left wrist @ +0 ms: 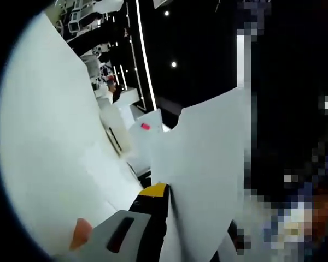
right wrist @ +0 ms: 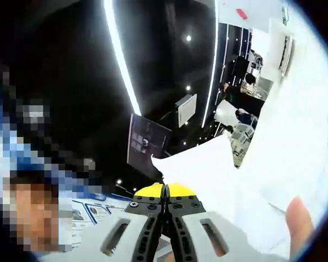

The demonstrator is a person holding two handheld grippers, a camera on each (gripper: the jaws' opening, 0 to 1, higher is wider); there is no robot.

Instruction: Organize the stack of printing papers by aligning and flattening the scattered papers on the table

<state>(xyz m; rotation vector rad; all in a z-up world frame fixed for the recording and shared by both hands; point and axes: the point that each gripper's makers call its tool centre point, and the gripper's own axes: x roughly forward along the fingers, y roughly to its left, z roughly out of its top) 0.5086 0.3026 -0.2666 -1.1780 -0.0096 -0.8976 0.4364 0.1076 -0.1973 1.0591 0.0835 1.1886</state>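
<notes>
Paper stack (left wrist: 208, 180): lifted, pinched by left gripper (left wrist: 167, 199) and right gripper (right wrist: 165, 197). Risk: loose sheets may slip or crease under uneven pull.

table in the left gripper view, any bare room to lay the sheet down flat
The white table looks bare from its dark rim across to the left gripper, whose jaws pinch the lifted paper. Its far end is crowded with white boxes. In the right gripper view the right gripper grips paper too.
</notes>
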